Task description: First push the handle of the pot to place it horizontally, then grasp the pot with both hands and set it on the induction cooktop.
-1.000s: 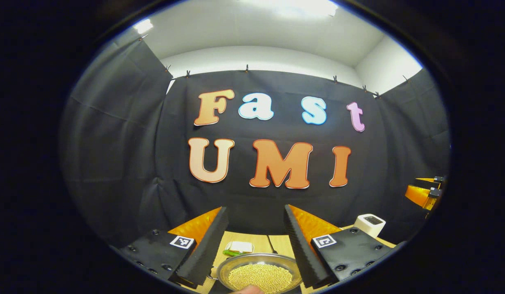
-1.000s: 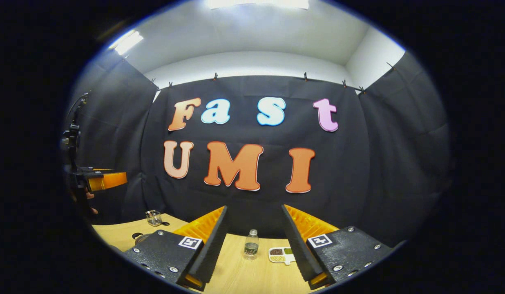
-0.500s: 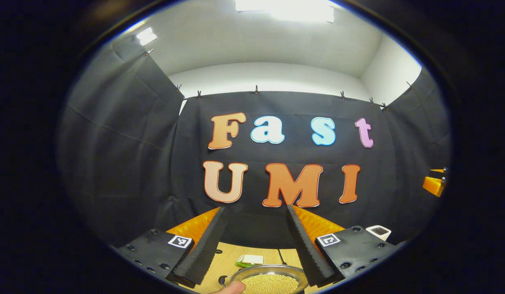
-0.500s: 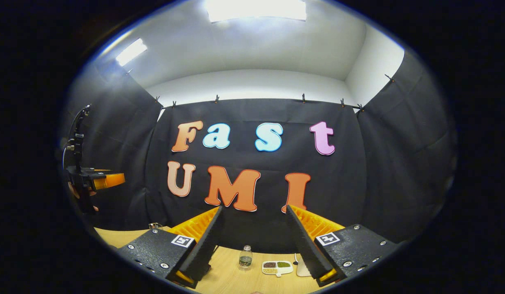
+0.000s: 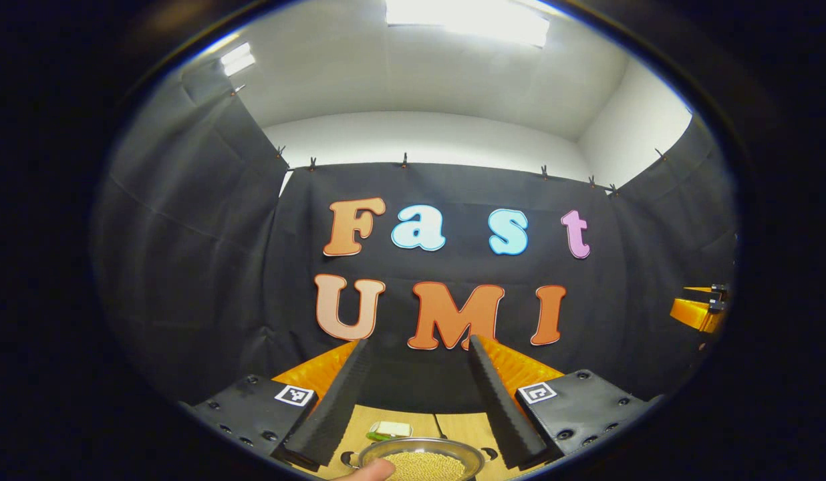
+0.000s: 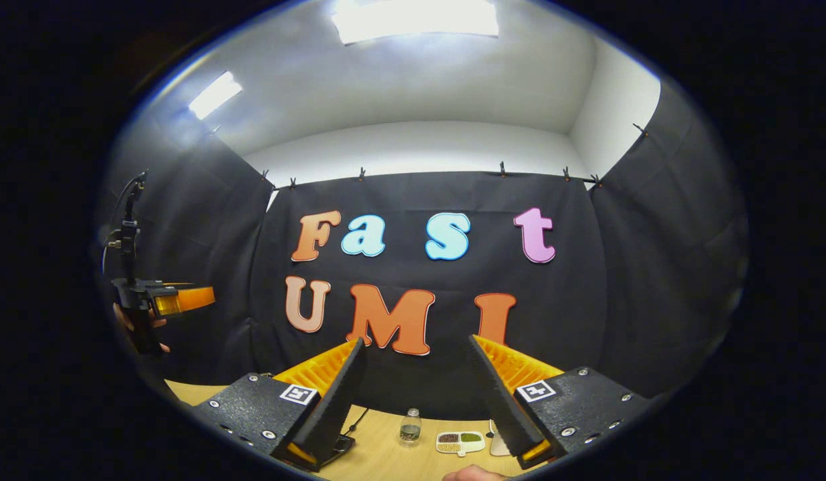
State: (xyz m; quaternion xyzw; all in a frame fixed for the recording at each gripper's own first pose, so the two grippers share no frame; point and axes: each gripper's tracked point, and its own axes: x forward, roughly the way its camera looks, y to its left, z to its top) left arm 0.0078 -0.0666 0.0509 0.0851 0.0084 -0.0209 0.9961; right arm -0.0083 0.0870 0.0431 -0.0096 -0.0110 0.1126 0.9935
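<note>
Both grippers, left (image 5: 413, 394) and right (image 6: 413, 394), gape wide, holding nothing. The pot (image 5: 420, 462) sits just below the left; lower first, then nudge its handle gently.

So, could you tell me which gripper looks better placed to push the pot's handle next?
Left, probably. In the left gripper view the pot sits just beneath the open left gripper. In the right gripper view the open right gripper faces a bottle and a divided dish instead.
</note>
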